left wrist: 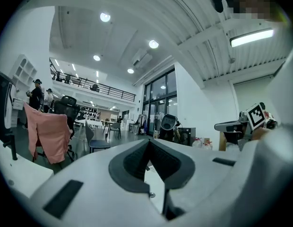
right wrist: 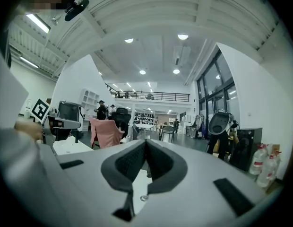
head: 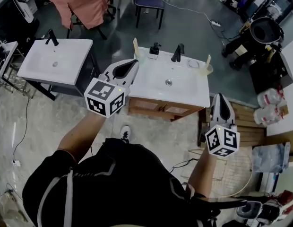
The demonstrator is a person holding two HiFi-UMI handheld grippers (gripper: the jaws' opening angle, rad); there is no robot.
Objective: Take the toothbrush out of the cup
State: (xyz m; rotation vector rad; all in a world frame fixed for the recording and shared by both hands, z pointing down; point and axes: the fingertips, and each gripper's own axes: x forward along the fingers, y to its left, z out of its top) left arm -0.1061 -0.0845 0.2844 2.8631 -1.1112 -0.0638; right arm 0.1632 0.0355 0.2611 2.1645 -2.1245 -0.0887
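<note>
Nearest the lens, low in the frame, the marker cubes (head: 105,97) showed only black-and-white squares, no legible words. Both the left gripper (head: 134,63) and the right gripper (head: 219,96) had their fingers pressed together, empty. Upper centre, the toothbrush (head: 135,45) stood in the cup (head: 139,56) at the washbasin tabletop's (head: 184,86) left corner.

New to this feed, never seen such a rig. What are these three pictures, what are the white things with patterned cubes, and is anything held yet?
A person holds a white tool in each hand: left tool, right tool; the cubes are part of them. The head view looks down from the person's head; each gripper view looks along one tool's jaws. Both tools are shut and empty. Ahead is a white sink with a black tap; a cup at its far right corner seems to hold a toothbrush.
</note>
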